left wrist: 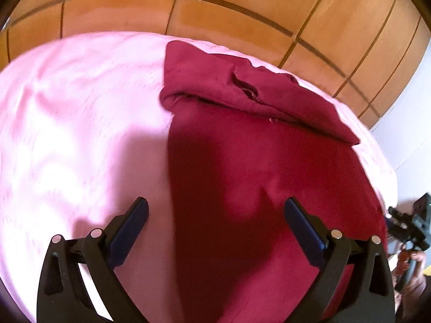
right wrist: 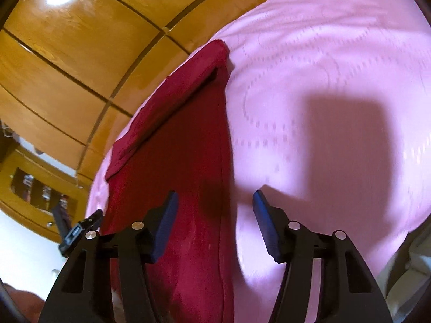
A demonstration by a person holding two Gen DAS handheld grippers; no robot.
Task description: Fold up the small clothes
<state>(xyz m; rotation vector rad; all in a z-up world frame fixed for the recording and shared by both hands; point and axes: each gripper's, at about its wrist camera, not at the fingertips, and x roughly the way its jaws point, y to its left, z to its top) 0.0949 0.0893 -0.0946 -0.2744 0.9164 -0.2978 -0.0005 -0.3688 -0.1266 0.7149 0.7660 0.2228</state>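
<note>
A dark red garment (left wrist: 242,167) lies flat on a pink bedsheet (left wrist: 80,134), its far end folded back over itself as a thick band (left wrist: 242,86). My left gripper (left wrist: 215,204) is open and empty, hovering over the garment's near left edge. In the right wrist view the same garment (right wrist: 183,161) runs away from me as a long strip on the sheet (right wrist: 323,107). My right gripper (right wrist: 215,199) is open and empty above the garment's right edge. The right gripper also shows at the far right of the left wrist view (left wrist: 409,226).
A wooden panelled wardrobe (left wrist: 215,13) stands beyond the bed; it also shows in the right wrist view (right wrist: 67,67). A low wooden cabinet (right wrist: 32,188) stands on the white floor at the left. The bed's edge curves close to the garment's far end.
</note>
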